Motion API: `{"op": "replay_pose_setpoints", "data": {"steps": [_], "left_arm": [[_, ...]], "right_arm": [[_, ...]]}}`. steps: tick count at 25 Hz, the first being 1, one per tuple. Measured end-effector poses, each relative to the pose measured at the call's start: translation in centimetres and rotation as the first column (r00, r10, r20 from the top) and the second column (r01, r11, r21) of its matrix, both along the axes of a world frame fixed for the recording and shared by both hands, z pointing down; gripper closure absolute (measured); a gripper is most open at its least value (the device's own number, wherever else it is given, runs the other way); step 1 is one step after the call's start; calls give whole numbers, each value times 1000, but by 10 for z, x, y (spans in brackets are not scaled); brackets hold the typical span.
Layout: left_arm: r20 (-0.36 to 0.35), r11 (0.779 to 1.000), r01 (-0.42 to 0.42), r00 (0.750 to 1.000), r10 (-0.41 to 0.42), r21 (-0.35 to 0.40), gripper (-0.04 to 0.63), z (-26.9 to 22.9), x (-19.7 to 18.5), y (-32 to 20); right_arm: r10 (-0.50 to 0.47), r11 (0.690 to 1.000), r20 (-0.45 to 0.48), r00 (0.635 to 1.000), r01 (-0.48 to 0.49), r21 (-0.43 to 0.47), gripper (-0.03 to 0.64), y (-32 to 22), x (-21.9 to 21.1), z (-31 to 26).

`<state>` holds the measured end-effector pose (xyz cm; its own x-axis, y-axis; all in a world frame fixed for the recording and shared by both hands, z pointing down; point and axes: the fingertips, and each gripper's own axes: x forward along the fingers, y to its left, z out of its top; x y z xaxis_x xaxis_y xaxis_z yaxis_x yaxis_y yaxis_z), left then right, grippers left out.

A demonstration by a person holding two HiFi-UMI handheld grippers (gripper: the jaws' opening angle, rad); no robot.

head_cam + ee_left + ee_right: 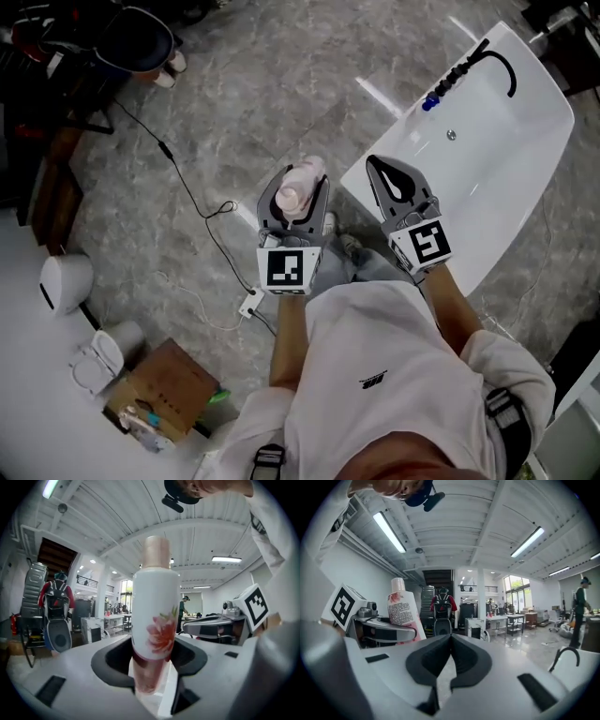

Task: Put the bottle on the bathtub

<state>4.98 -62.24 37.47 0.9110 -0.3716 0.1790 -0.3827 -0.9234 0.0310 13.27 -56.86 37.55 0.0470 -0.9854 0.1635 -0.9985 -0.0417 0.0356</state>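
In the head view my left gripper (296, 199) is shut on a white bottle (302, 178) with a pink cap, held above the grey floor. The left gripper view shows that bottle (154, 616) upright between the black pads, a pink flower printed on it, with my left gripper (152, 662) clamped round its lower part. The white bathtub (511, 131) lies to the right. My right gripper (377, 167) hangs over the tub's near end, shut and holding nothing. In the right gripper view its tips (451, 638) meet, and the bottle (403, 609) shows at the left.
A black tap with a hand shower (478, 61) sits at the tub's far end. A cable (187, 192) runs across the floor to a power strip (249, 302). A white toilet (66, 281) and a cardboard box (161, 389) stand at the lower left.
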Motion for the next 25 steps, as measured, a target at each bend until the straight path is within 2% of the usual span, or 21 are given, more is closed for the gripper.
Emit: {"op": "replay_pose_setpoints", "data": {"steps": [2,5,11,16,25], "left_arm": [[4,996,-86,996,87,-19,371,8,27,-6],[21,979,-201,979,202,-35,371,28,64,-13],[47,913,-400,913,405,-84,371,81,123,0],[67,880,-464,880,471,-100,371,125,167,12],[121,829,-546,821,558,-118,371,205,229,42]], "right_arm": [[78,997,-3,997,-78,-24,623,-1,22,10],[187,981,-4,982,-187,-57,623,0,53,28],[387,915,4,922,-384,-122,623,26,96,74],[449,886,8,893,-444,-133,623,40,131,111],[533,839,68,844,-516,-175,623,70,184,188]]}}
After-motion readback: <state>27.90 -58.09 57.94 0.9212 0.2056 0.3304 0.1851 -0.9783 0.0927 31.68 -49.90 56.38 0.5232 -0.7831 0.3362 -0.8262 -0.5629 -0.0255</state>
